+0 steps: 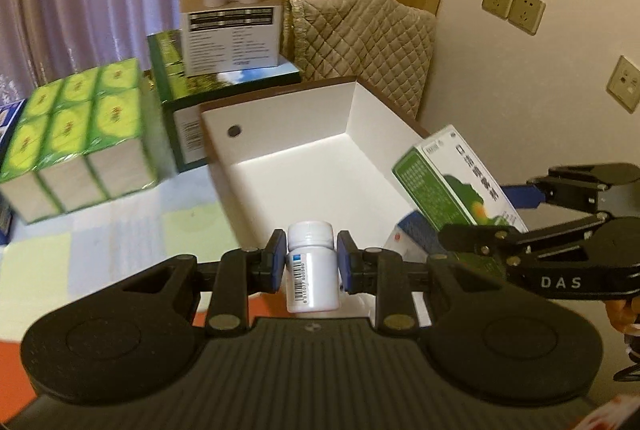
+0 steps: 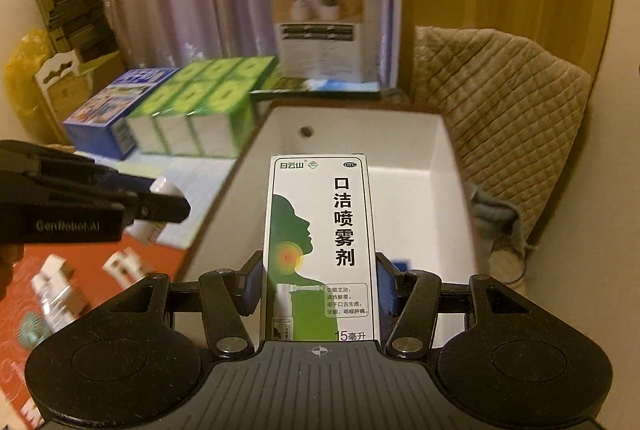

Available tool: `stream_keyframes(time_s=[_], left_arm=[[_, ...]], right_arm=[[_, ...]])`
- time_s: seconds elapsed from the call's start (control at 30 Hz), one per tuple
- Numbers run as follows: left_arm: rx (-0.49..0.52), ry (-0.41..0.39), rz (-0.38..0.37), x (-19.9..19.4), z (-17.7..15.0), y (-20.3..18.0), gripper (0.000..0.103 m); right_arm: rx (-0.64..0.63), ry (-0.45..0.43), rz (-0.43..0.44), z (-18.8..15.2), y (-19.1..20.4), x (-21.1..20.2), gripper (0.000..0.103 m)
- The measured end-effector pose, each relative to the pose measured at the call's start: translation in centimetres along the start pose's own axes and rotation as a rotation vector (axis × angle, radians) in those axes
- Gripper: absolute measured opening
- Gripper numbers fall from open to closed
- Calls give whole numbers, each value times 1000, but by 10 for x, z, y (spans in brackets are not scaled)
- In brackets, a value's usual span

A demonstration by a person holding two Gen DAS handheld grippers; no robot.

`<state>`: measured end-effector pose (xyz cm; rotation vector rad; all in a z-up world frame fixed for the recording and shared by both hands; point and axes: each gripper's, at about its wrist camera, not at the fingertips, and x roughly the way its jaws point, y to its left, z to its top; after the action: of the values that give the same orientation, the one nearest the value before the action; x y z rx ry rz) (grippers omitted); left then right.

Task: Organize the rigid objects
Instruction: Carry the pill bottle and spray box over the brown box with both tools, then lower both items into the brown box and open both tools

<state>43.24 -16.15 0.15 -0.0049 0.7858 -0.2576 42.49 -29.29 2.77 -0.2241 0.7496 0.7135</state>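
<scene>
Carrying two items to the white box

Left hand-held gripper (image 1: 311,262) clamps white pill bottle (image 1: 311,270), right hand-held gripper (image 2: 318,286) holds throat-spray carton (image 2: 320,250), both w/ items just above white box (image 1: 304,166) near edge. Risk: grippers collide, carton slips.

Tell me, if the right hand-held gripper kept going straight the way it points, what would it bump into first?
Probably the white storage box. The right hand-held gripper, gripping the spray carton, points down into its open inside, so the carton would likely meet the box's floor first. Depth is hard to judge.
</scene>
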Motion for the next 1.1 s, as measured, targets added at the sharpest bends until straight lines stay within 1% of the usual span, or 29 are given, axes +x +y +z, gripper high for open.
stream_keyframes(time_s=[0.1, 0.27, 0.43, 0.57, 0.67, 0.77, 0.83, 0.93, 0.97, 1.03, 1.1], left_arm=[[7, 12, 6, 24, 17, -7, 23], [-13, 60, 31, 68, 37, -7, 23], [-15, 106, 65, 104, 43, -5, 23], [-12, 150, 104, 129, 44, -1, 23], [-3, 170, 124, 143, 43, 1, 23], [-26, 194, 132, 154, 44, 5, 23], [-4, 182, 147, 156, 45, 3, 23], [-4, 185, 133, 162, 47, 3, 23], [-10, 185, 130, 163, 48, 3, 24], [-9, 187, 125, 165, 47, 1, 30], [5, 189, 122, 166, 45, -2, 31]], right_arm=[[-9, -4, -13, 15, -18, 17, 52], [-5, 9, -25, 32, -44, 53, 52], [3, 54, -21, 40, -63, 91, 52], [-15, 93, -23, 40, -68, 116, 52], [-34, 103, -26, 41, -70, 129, 52], [-32, 111, -28, 42, -74, 140, 52], [-22, 112, -22, 42, -78, 144, 52], [-34, 103, -26, 44, -80, 147, 52], [-26, 96, -23, 44, -81, 147, 52], [-11, 93, -23, 45, -83, 147, 52], [-8, 97, -24, 45, -83, 145, 53]])
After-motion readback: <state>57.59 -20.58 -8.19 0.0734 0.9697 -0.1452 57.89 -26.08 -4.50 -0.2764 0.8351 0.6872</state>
